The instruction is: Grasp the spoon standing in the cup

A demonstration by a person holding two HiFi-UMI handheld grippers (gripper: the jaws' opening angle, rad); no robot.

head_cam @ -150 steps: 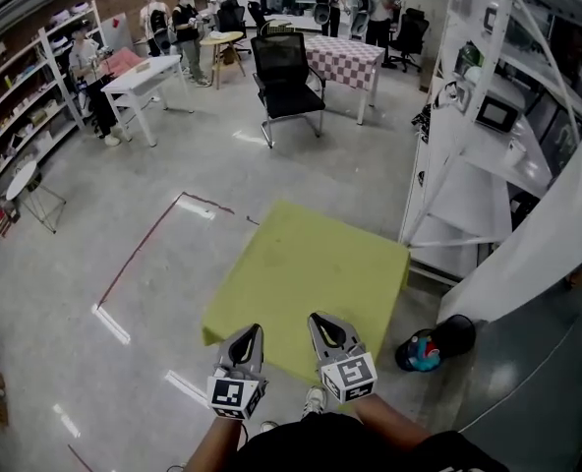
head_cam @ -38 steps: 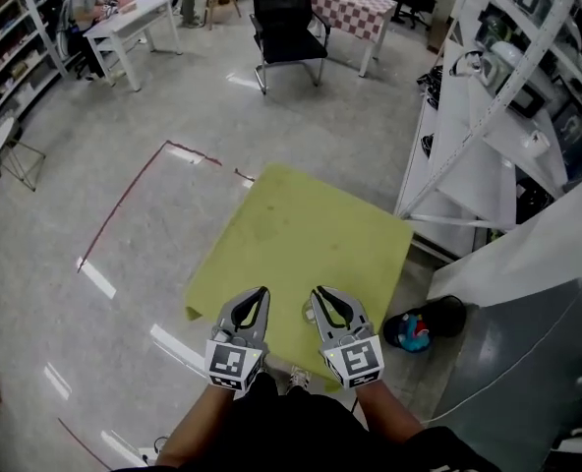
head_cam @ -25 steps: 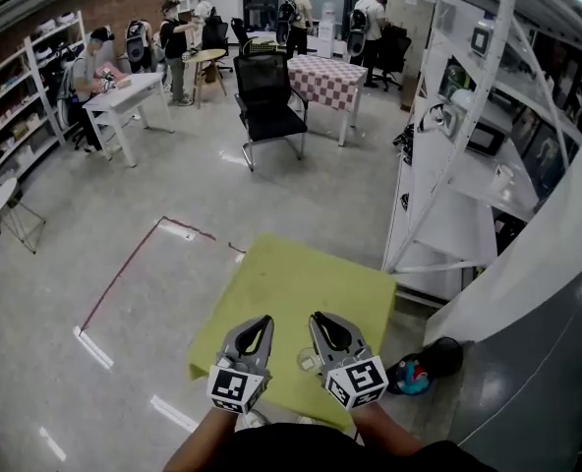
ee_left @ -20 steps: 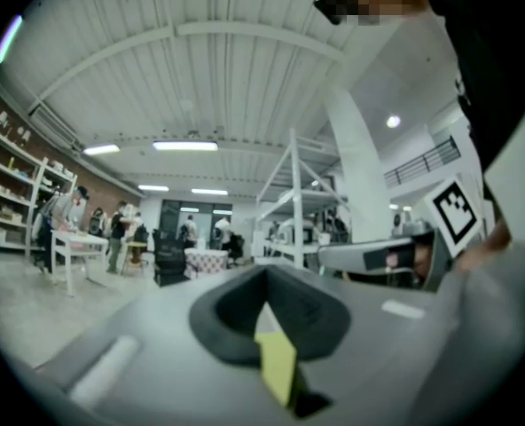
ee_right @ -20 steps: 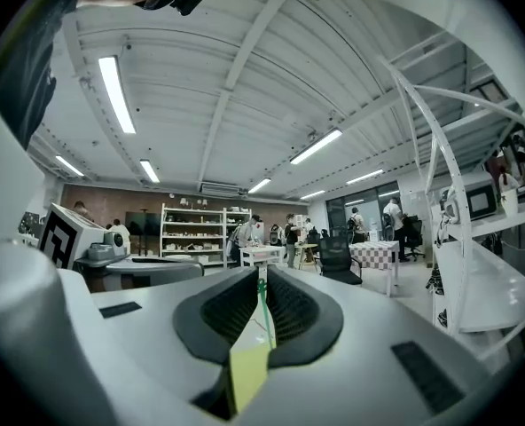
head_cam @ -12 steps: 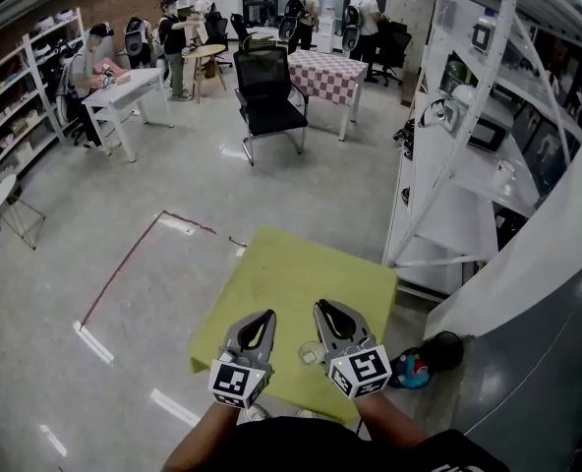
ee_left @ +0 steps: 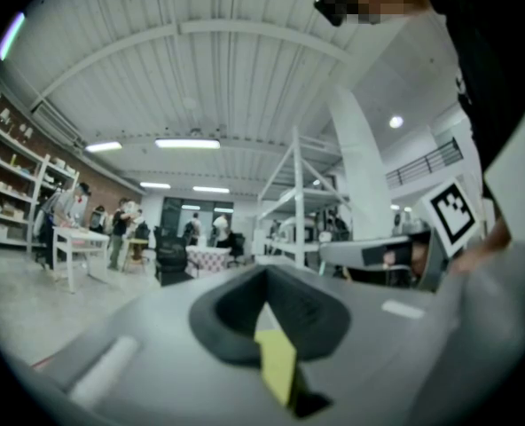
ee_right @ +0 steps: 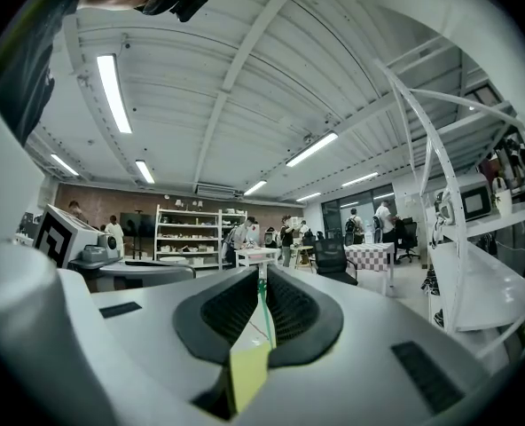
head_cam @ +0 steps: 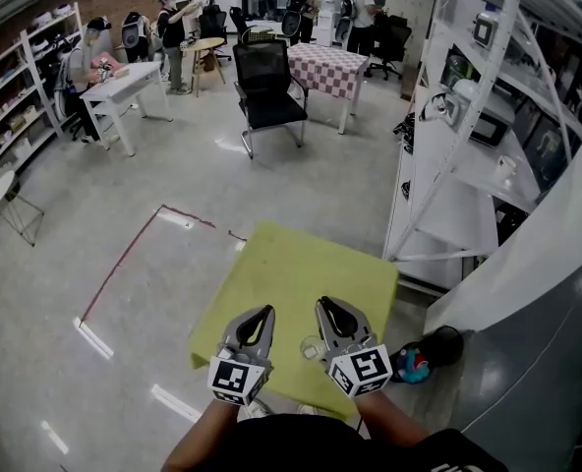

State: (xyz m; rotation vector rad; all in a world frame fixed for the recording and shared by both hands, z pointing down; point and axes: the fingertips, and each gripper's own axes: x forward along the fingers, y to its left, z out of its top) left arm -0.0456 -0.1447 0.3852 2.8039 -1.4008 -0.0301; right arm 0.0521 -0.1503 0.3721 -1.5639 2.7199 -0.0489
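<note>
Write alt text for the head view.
The left gripper and right gripper hover over the near edge of a yellow-green table, a clear cup between them. Beyond stand a black chair and white shelving.

Head view overlooks table point(head_cam: 301, 268); gripper views face roomward.

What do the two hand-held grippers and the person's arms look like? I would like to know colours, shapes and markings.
The left hand-held gripper and the right hand-held gripper have grey bodies with curved jaws lined by black ribbed pads. Each carries a white cube with black square markers. The person wears a black top; the forearms are uncovered. No cables show.
</note>
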